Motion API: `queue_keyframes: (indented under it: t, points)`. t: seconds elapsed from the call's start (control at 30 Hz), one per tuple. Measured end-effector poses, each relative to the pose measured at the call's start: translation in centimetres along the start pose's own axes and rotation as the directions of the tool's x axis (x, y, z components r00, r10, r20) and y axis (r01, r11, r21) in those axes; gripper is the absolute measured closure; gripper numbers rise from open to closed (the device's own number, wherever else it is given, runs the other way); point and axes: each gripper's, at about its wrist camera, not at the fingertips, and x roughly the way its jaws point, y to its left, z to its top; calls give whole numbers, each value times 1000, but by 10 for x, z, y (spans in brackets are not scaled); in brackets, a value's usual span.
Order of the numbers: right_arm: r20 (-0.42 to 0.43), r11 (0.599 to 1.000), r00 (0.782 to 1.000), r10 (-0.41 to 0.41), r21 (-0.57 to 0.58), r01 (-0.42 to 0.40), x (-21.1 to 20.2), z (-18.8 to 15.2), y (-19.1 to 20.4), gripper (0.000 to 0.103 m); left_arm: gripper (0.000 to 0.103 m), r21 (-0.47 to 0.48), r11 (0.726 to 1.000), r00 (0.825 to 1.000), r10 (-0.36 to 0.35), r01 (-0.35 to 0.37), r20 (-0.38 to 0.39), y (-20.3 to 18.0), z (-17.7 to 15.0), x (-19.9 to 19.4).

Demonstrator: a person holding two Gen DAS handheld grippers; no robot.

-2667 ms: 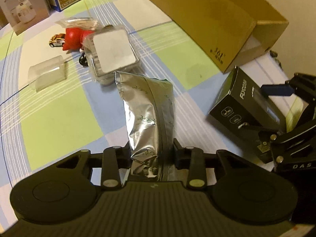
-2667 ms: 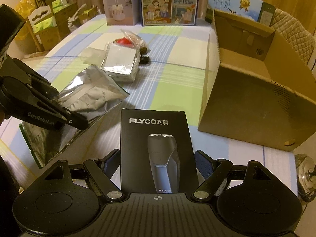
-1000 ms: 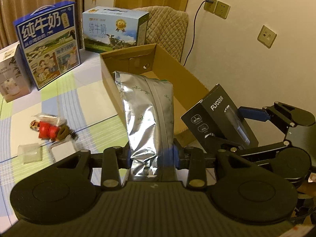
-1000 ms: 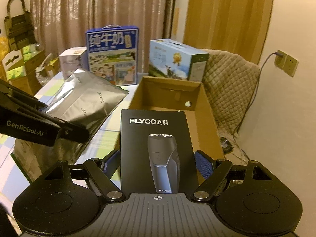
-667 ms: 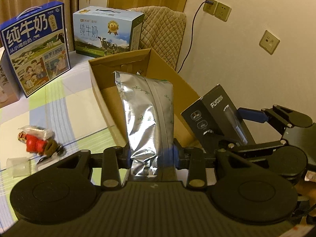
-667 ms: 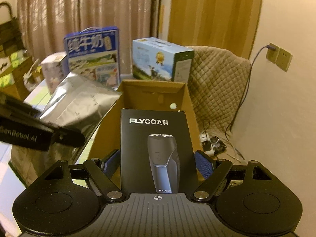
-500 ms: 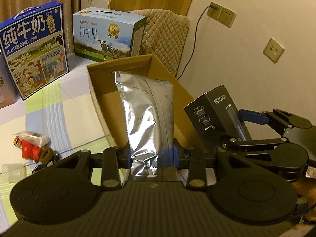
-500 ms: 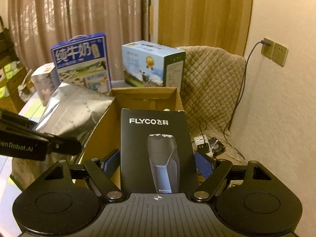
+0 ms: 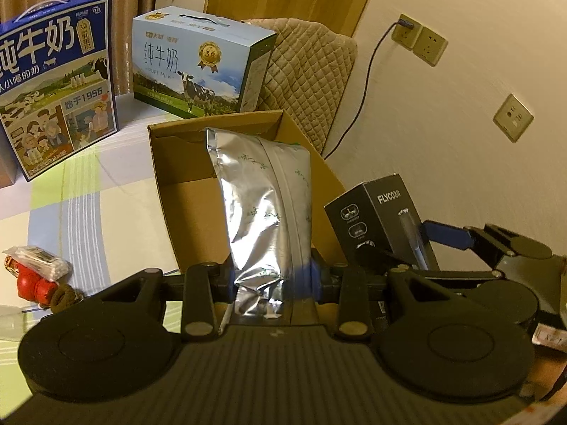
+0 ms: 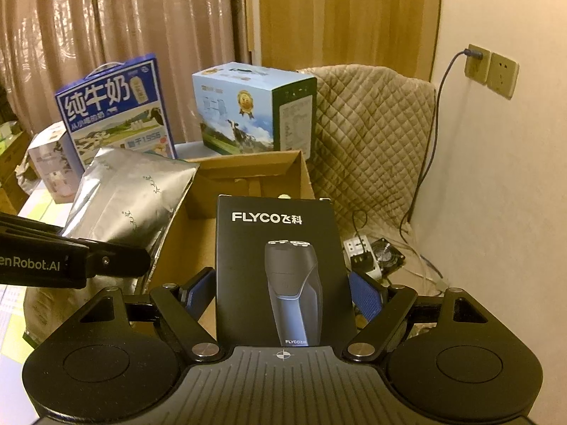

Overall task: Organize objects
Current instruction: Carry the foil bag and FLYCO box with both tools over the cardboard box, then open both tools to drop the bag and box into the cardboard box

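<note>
Left tool (image 9: 273,279) clamps foil pouch (image 9: 265,209) at bottom edge: soft, slippery. Right tool (image 10: 283,294) grips rigid, light shaver box (image 10: 280,269) by sides. Carton (image 10: 248,170) at 12 o'clock.

Left wrist view sits low behind its own fingers, looking forward over the cardboard box (image 9: 177,191), close in. Right wrist view looks the same way from just beside, slightly higher. Both catch the box, the two milk cartons (image 10: 248,106) and the wall sockets (image 9: 421,40).
</note>
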Motion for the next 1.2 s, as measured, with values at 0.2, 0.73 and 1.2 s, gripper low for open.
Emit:
queue_keyframes:
  t: [0.2,0.73,1.2]
  points:
    - [-9,1000,1000,-5,14,5,9,3,-5,25,62,-19,1000,999,15,-14,40,3,7,5]
    - [35,991,995,95,97,-98,15,4,-4,23,49,-39,997,995,72,-69,71,36,-18,-26]
    - [114,982,988,102,146,-118,-32,-3,9,21,28,-70,989,986,135,-128,102,67,-62,-80]
